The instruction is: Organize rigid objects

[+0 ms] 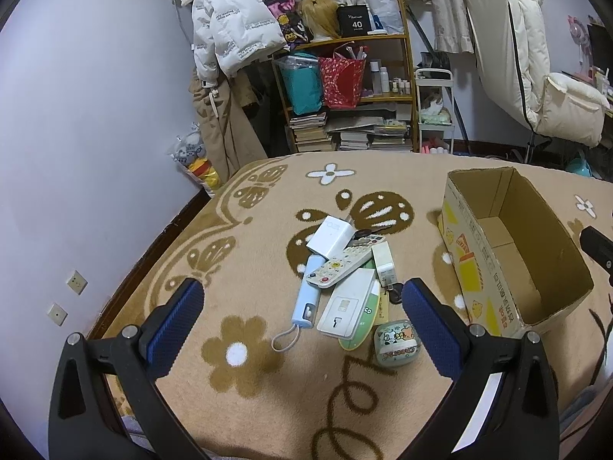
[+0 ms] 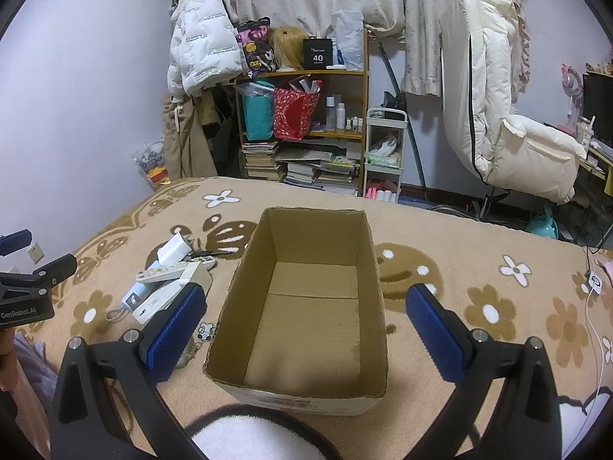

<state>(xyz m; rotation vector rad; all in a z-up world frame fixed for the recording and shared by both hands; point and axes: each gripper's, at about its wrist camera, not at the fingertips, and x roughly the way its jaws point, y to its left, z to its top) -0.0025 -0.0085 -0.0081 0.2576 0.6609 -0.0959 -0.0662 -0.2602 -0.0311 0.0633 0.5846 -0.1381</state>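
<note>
A pile of small rigid items lies on the tan flowered blanket: a white box, a white remote, a light blue stick with a cord, a flat white device and a small green cartoon case. An empty open cardboard box stands to the right of the pile. My left gripper hangs open just above and in front of the pile. My right gripper is open above the cardboard box, holding nothing. The pile's remote lies left of the box.
Beyond the bed stand a wooden shelf with bags and books, a white trolley, hanging jackets and a cream padded chair. A white cable lies on the blanket at far right. The left gripper's body shows at the left edge.
</note>
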